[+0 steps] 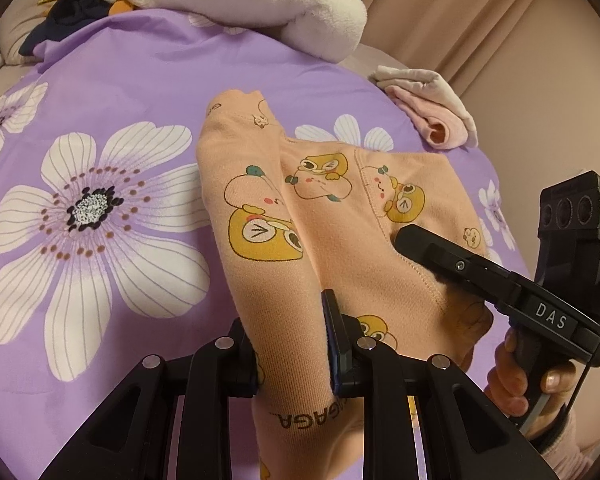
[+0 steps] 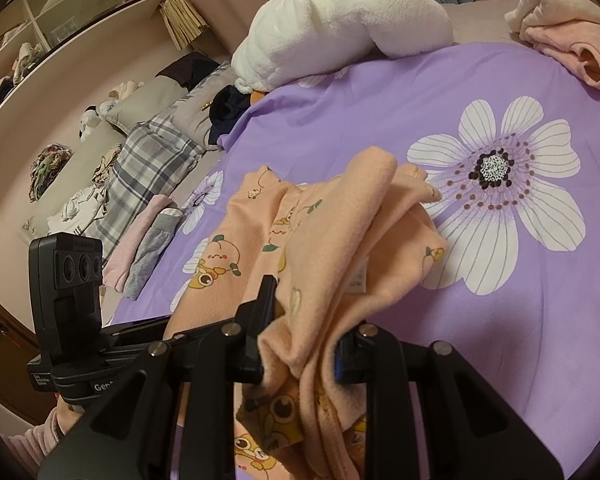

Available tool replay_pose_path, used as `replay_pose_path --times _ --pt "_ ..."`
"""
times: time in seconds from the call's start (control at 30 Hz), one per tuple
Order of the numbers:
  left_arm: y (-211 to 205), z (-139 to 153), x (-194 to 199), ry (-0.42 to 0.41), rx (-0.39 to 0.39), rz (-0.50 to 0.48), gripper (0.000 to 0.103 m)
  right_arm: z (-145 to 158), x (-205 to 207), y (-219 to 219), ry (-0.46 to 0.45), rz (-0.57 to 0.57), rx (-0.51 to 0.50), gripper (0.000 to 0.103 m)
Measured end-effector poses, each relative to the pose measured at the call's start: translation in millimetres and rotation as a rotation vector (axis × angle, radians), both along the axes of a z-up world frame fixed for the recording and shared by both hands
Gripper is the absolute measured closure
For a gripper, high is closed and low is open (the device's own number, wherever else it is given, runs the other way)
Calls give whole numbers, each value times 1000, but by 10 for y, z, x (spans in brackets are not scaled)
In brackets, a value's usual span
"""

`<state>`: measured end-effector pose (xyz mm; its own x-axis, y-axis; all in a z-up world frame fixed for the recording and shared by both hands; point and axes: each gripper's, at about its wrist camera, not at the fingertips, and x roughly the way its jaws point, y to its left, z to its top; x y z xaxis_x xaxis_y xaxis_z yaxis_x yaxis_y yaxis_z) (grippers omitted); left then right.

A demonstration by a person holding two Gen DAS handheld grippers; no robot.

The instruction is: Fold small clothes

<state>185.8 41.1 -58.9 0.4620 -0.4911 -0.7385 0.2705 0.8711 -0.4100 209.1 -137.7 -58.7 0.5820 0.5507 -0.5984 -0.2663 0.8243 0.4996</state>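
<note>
I hold the peach garment [image 1: 332, 216] over the purple sheet [image 1: 100, 92], its far end lying on the sheet. My left gripper [image 1: 294, 356] and right gripper [image 2: 300, 356] each clamp a bunched edge of it.

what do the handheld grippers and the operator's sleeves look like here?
Both the left gripper and the right gripper are matte black, with ribbed linkage arms, silver pivot pins and blue-edged finger pads. Seen from the left wrist, the right one carries white "DAS" lettering, a black three-lens camera module with a green LED, and a grip handle. The sleeve is fuzzy pale pink.
</note>
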Motion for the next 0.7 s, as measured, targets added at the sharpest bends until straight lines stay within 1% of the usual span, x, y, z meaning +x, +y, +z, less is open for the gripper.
replay_pose_path --times 0.3,0.7 --pt "-1 -121 63 35 11 7 81 -139 80 6 37 -6 -6 79" --pt "-49 -189 122 61 32 7 81 -285 138 25 73 -13 -16 79"
